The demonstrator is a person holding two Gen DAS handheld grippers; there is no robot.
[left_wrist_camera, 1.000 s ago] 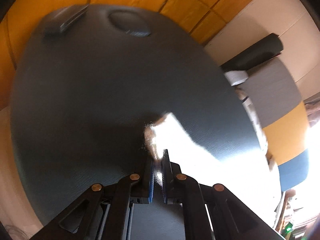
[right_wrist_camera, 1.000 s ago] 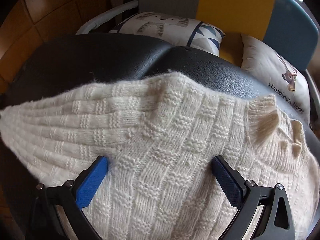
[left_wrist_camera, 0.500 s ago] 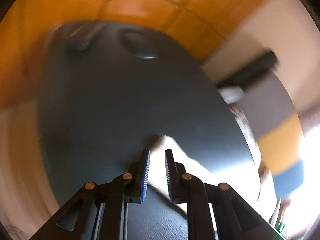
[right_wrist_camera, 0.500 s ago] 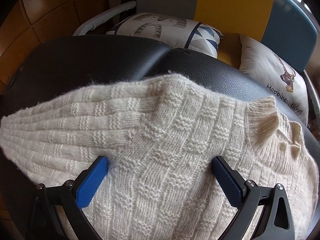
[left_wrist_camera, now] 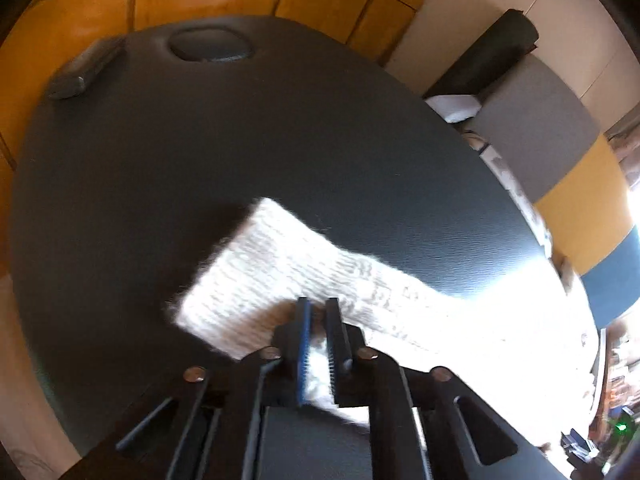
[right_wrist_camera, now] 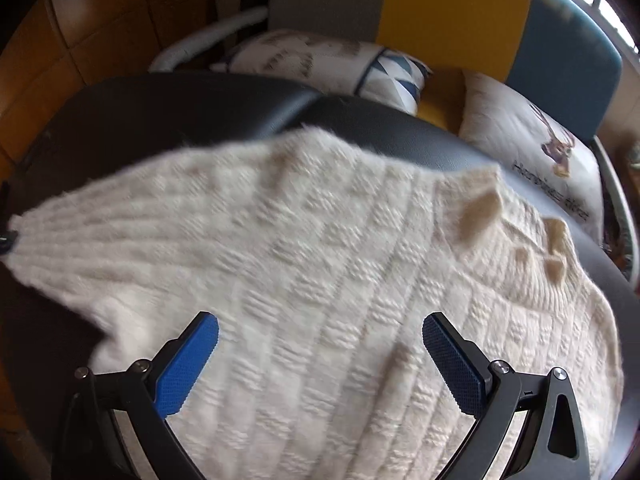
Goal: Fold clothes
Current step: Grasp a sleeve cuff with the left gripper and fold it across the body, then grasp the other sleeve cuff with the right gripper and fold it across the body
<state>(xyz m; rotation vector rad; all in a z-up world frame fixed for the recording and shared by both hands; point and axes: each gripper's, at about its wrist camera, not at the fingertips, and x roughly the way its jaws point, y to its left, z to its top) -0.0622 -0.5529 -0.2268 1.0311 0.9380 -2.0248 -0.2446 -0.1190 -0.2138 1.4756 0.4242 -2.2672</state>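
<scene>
A cream, chunky-knit wool sweater [right_wrist_camera: 320, 280] lies spread on a dark, padded leather-look worktop [left_wrist_camera: 280, 128]. The left gripper [left_wrist_camera: 316, 320] has its fingers [left_wrist_camera: 304, 340] nearly pressed together, pinching a fold of the sweater's sleeve [left_wrist_camera: 256, 280]; white knit shows in the narrow slot between the blue pads. Ahead of and to the left of those fingers the ribbed cuff end of the sleeve sticks out over the dark surface, while to their right the sleeve runs off into the overexposed body of the garment. Far ahead of them, an oval recess [left_wrist_camera: 210, 45] is set in the worktop.

The right gripper [right_wrist_camera: 320, 336] hangs over the sweater's body with its blue-padded fingers [right_wrist_camera: 188, 364] spread wide, holding nothing; whether they touch the knit cannot be told. The ribbed collar [right_wrist_camera: 520, 224] lies ahead and right of them. Beyond the worktop's far edge sit two printed white cushions [right_wrist_camera: 328, 64] against a grey, yellow and blue chair back [right_wrist_camera: 452, 8].
</scene>
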